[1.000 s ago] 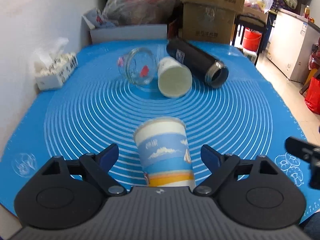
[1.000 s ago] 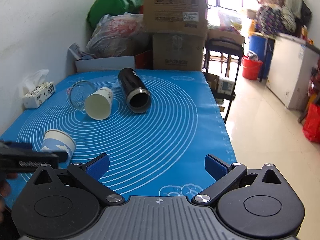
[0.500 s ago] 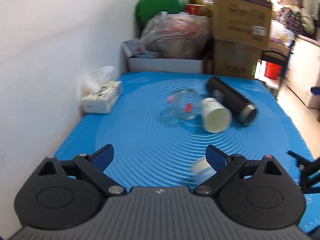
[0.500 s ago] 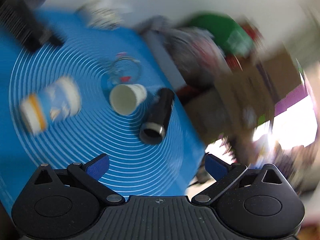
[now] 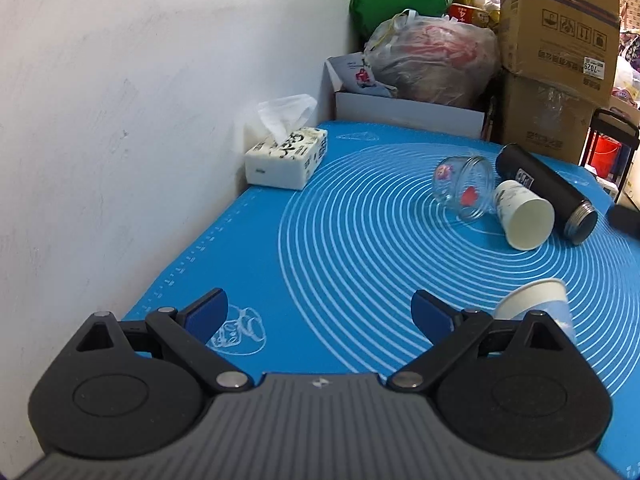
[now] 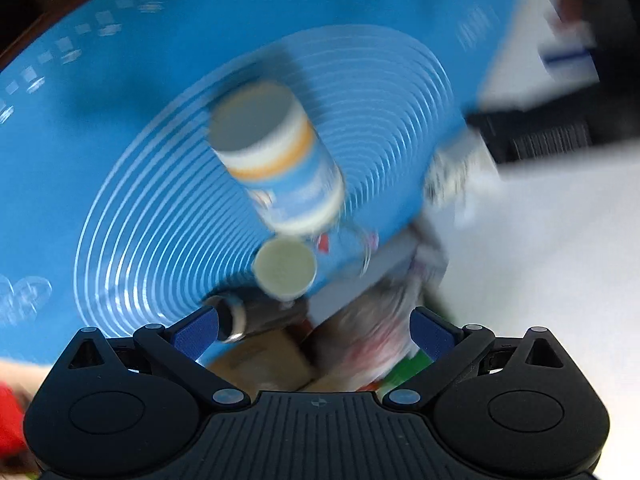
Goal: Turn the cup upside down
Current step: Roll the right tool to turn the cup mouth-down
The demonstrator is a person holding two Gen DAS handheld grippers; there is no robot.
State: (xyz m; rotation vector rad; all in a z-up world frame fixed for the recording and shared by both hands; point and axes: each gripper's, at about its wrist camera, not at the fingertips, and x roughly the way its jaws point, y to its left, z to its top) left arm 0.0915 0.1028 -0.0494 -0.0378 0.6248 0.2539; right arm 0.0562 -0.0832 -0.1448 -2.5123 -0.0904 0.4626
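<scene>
A blue-and-white paper cup with an orange band stands on the blue mat, just right of my left gripper, which is open and empty. In the right wrist view the picture is rolled nearly upside down and blurred; the same cup shows ahead of my right gripper, which is open and empty. A second white paper cup lies on its side, and it also shows in the right wrist view.
A glass jar and a black flask lie on their sides beside the white cup. A tissue box sits by the white wall. Boxes and bags stack beyond the mat's far edge.
My left gripper has swung left off the blue-and-white cup, which now sits at its right. My right gripper has rolled over strongly, so its view is nearly inverted.
</scene>
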